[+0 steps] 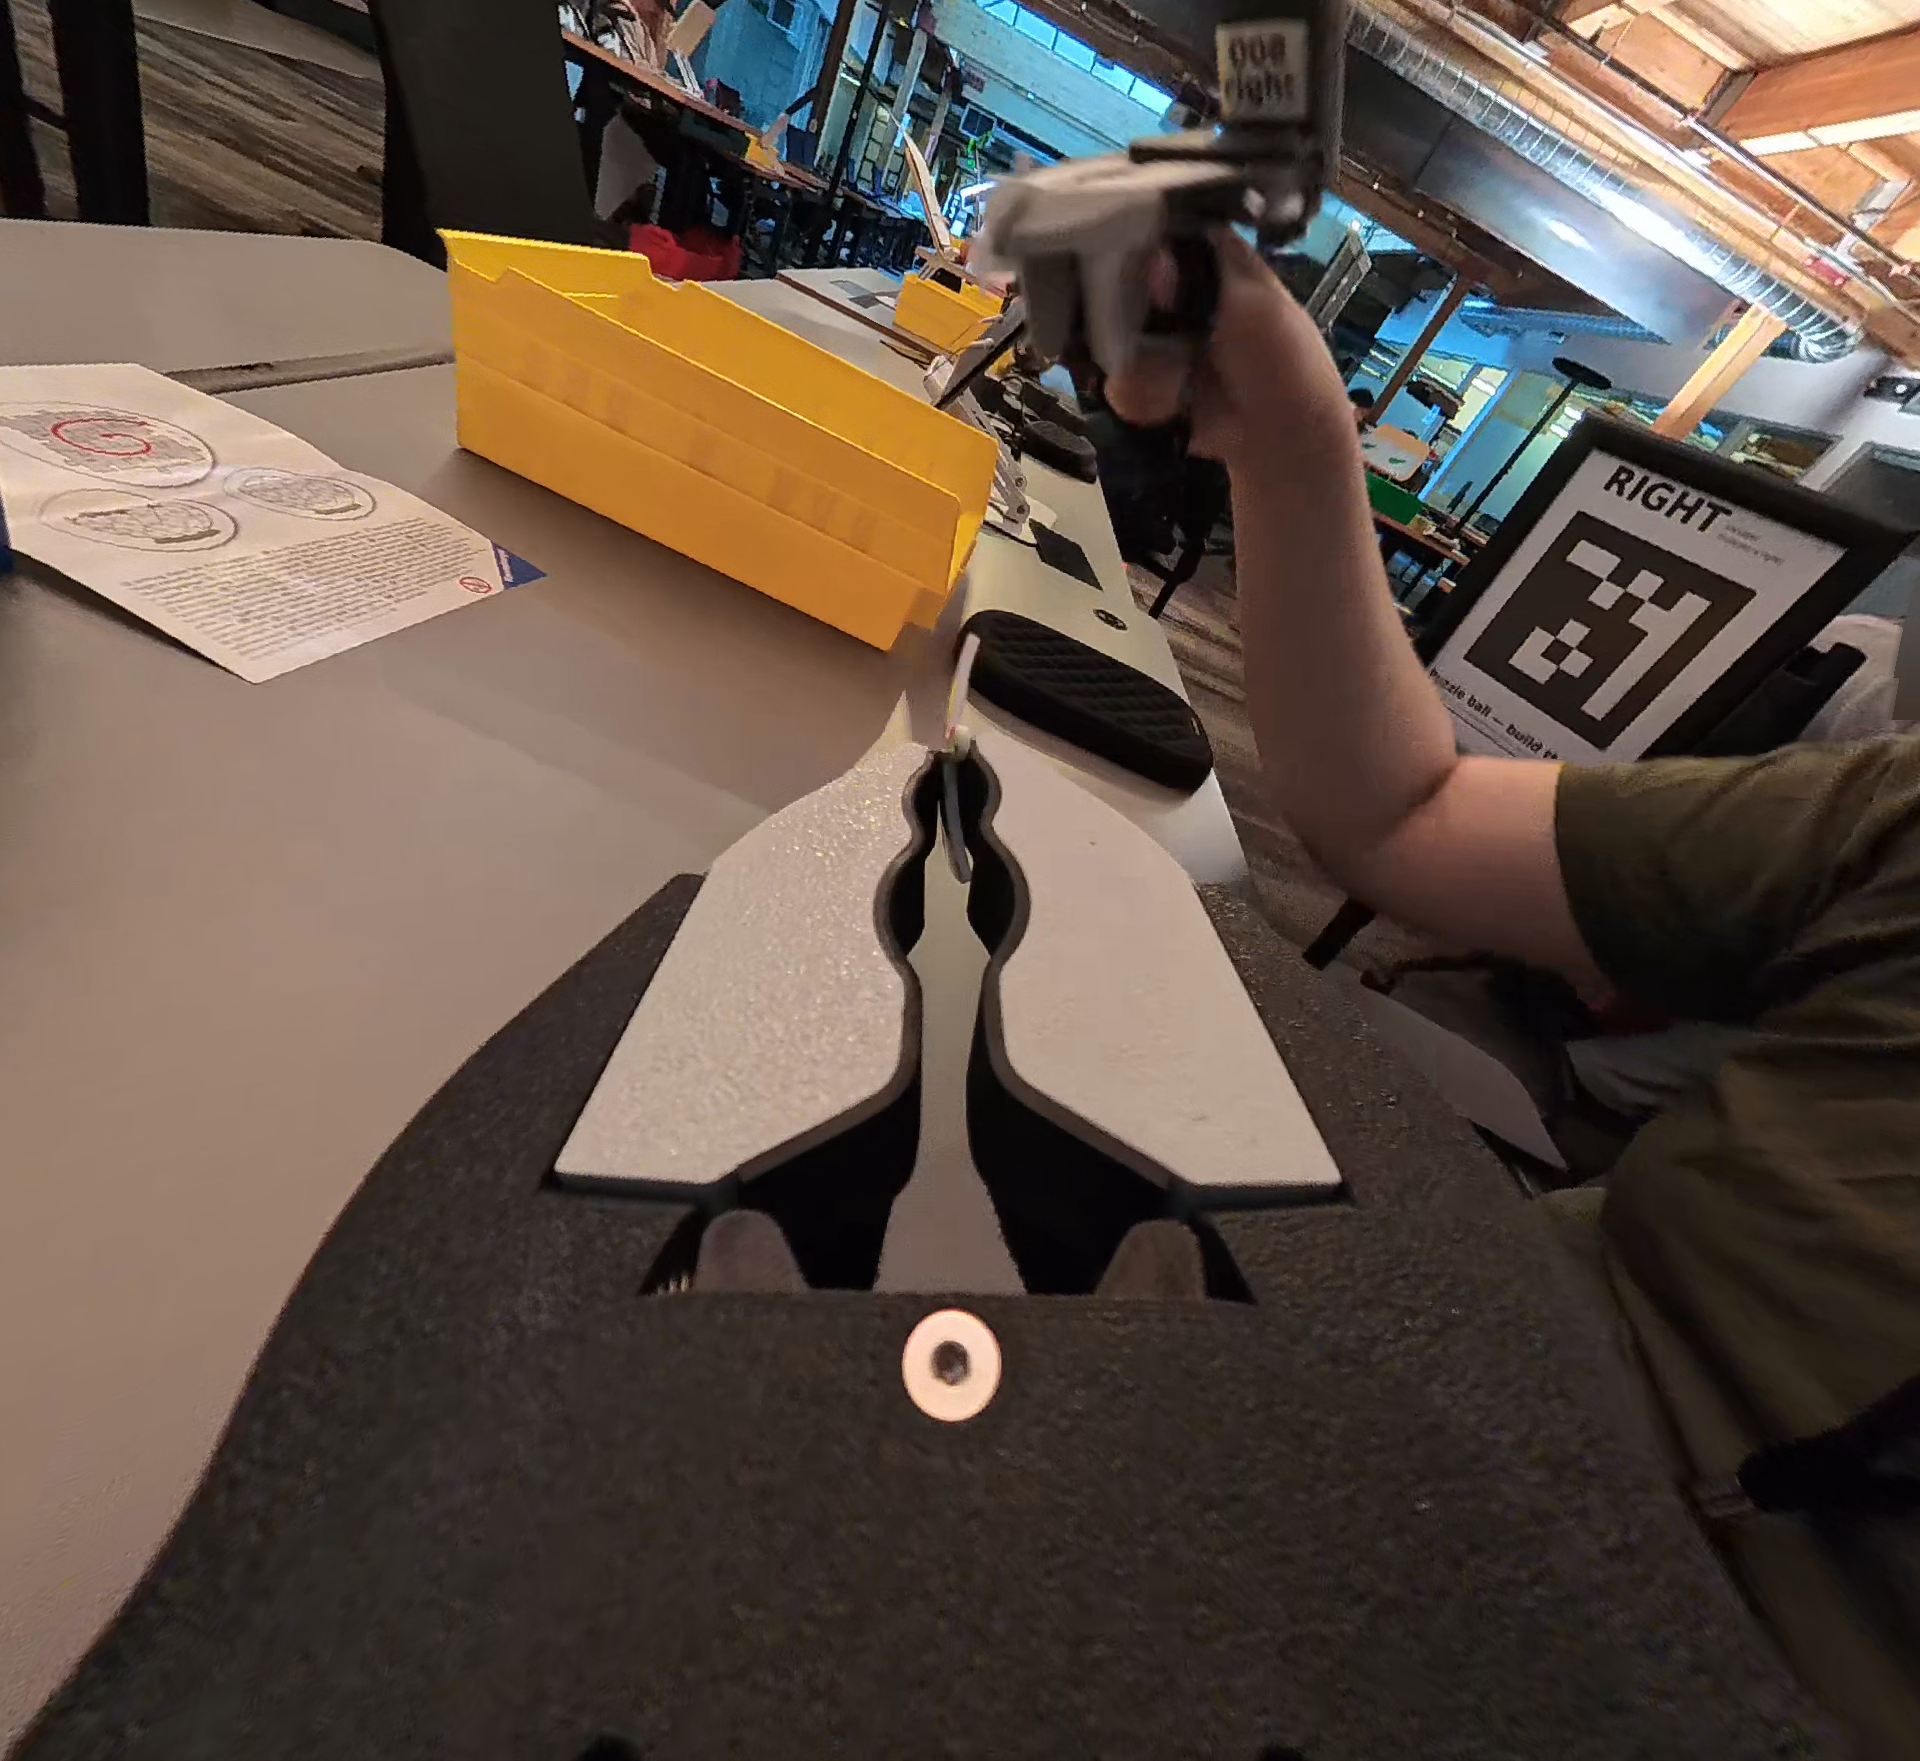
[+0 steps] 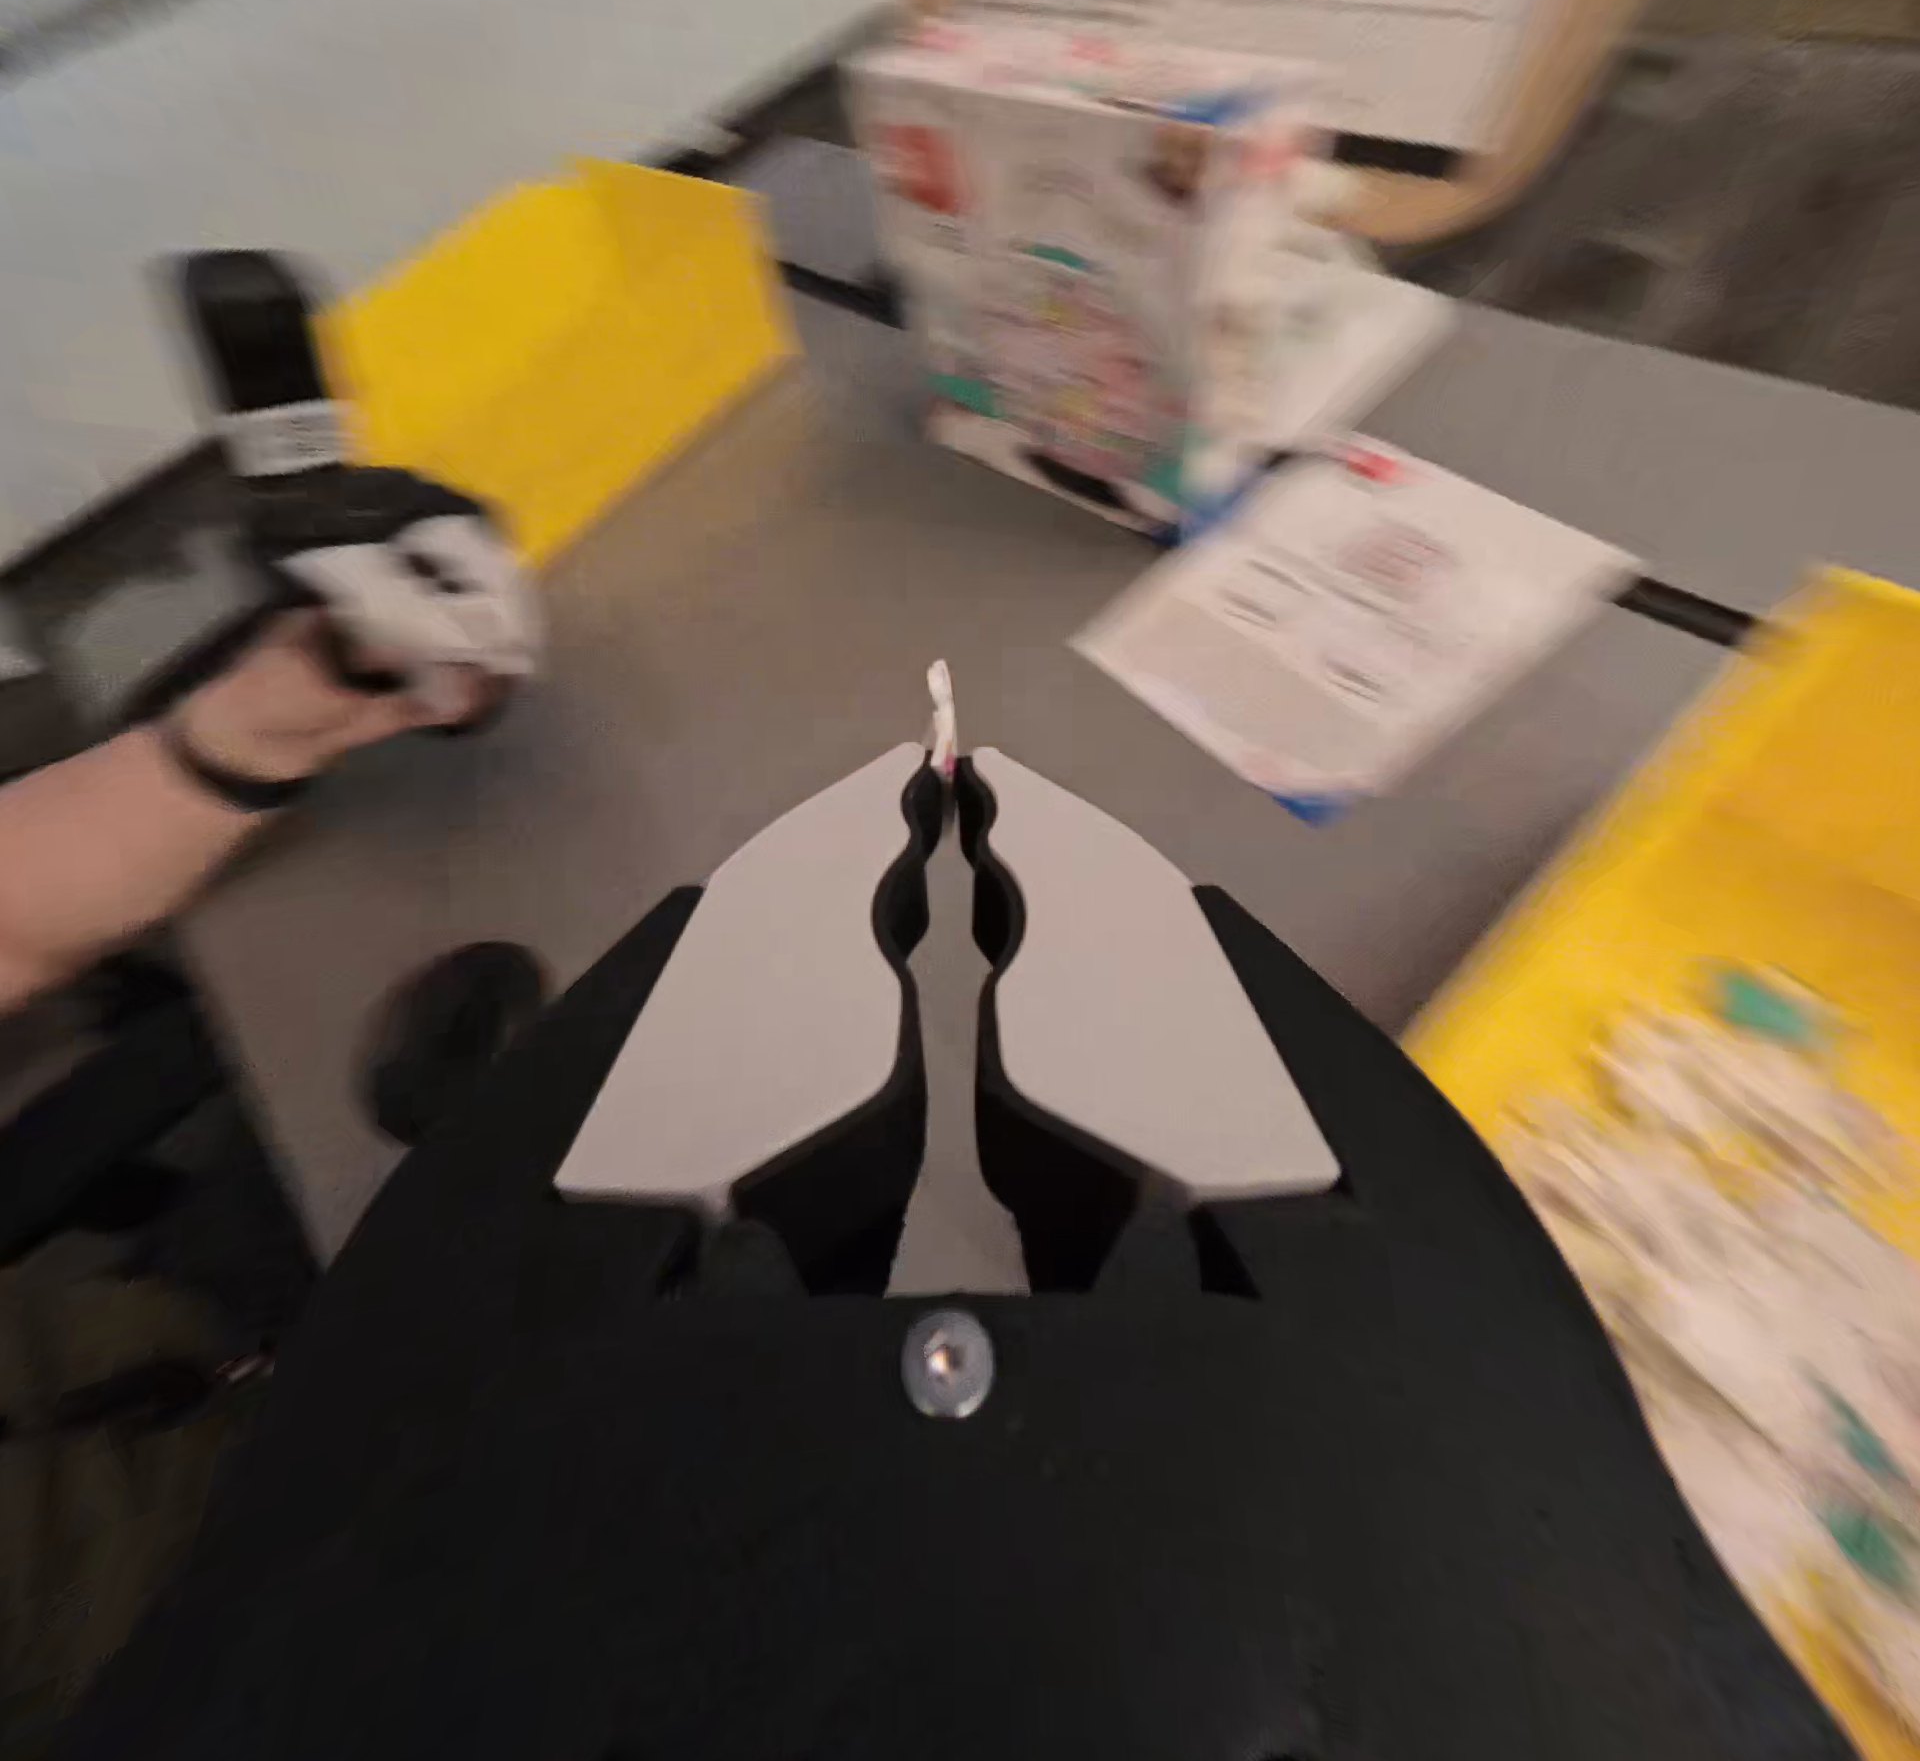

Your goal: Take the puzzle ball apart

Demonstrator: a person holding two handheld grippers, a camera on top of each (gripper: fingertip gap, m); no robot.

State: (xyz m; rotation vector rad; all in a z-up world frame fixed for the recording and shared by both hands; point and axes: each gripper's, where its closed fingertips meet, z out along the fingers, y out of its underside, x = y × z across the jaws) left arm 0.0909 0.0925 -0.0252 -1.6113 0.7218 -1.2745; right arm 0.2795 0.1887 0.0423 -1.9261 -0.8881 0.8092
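Left claw (image 1: pixel 951 761): nearly closed, its tips pinching a thin pale puzzle piece (image 1: pixel 958 781) that stands on edge between them and pokes out past the tips, above the grey table (image 1: pixel 260 880)
Leaflet (image 1: pixel 239 516): flat on the table at the far left of the left wrist view, printed with round diagrams and small text, a blue corner mark at its near edge
Yellow bin (image 1: pixel 717 475): on the table beyond the left claw, well apart from it
Black pad (image 1: pixel 1086 703): just past the left claw's tips, on the table edge
Right claw (image 2: pixel 948 755): nearly closed, gripping a small white piece (image 2: pixel 941 709) with a pink fleck, which juts up from the tips; in the left wrist view this claw is held high in a hand (image 1: pixel 1226 340) and bears a white sticker with writing
Sign (image 1: pixel 1621 631): black-framed board with a square black-and-white code and printed words, at the right behind the person's arm
Box (image 2: pixel 1049 288): colourful printed carton across the table, too blurred to read
Second yellow bin (image 2: pixel 1714 1140): at the right of the right claw, holding a heap of loose pieces (image 2: pixel 1704 1223), blurred
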